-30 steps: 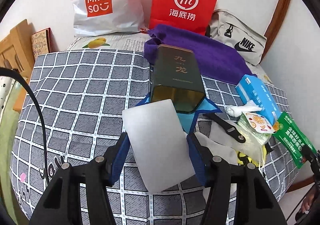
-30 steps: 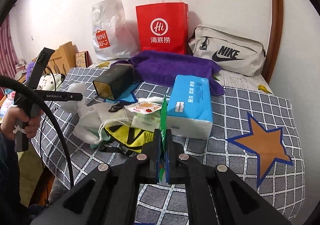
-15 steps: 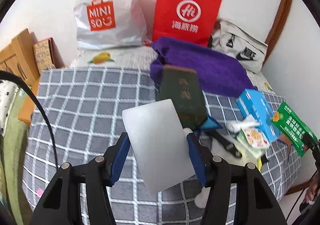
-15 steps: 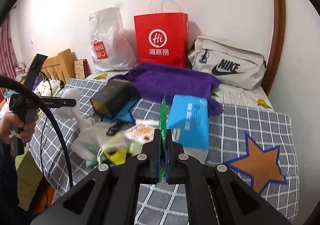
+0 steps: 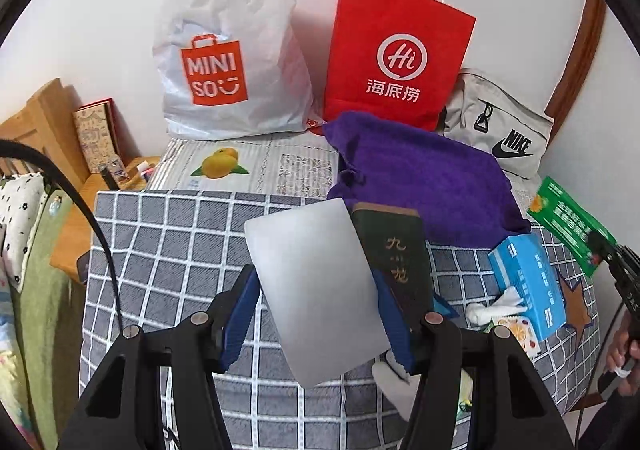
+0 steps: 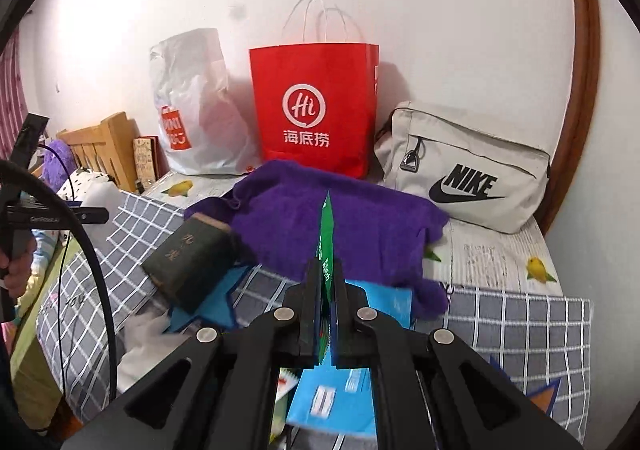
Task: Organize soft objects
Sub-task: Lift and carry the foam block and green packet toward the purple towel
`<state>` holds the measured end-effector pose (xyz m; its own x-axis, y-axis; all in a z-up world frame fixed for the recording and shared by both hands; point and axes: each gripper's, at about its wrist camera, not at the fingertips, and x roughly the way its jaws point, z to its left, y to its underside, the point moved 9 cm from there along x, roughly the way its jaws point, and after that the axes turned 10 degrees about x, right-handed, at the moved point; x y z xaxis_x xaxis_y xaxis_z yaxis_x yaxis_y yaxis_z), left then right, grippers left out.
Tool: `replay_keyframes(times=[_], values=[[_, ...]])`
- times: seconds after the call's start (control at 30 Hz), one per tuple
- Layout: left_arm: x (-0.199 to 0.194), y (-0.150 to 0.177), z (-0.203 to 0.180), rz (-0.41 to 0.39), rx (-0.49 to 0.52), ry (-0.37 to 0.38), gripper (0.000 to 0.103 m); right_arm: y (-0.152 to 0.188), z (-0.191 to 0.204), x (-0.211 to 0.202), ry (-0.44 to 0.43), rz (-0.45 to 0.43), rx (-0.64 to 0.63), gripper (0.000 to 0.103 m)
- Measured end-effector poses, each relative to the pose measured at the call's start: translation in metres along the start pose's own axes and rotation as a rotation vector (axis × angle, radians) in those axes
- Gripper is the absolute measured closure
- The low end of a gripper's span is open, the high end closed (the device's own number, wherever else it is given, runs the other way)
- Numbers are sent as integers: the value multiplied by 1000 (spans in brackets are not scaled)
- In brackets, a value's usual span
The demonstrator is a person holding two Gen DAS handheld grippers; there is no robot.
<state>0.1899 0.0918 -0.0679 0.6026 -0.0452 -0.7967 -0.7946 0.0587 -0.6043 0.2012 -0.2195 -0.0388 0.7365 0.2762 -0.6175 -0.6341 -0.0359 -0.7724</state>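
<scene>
Bags (image 5: 396,62) line wall behind purple towel (image 5: 424,178).

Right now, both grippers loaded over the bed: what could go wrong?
1. The right gripper pinches the thin green packet by one edge only; it could swing or slip out.
2. The white pack fills the left gripper view, hiding what lies beneath it.
3. The dark box and blue tissue pack crowd the bedspread below; a drop could land on them.
</scene>
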Motion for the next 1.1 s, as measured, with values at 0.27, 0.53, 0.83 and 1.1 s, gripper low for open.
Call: replay_keyframes(times=[0.27, 0.53, 0.83, 1.1], values=[[24, -40, -7, 17, 47, 12, 47, -15, -16, 50, 44, 32, -3, 100], [62, -71, -17, 40, 66, 57, 47, -33, -38, 88, 99, 34, 13, 100], [94, -86, -24, 71, 86, 70, 47, -49, -54, 140, 117, 52, 79, 100], [119, -92, -28, 101, 89, 78, 47, -56, -62, 176, 128, 80, 117, 100]])
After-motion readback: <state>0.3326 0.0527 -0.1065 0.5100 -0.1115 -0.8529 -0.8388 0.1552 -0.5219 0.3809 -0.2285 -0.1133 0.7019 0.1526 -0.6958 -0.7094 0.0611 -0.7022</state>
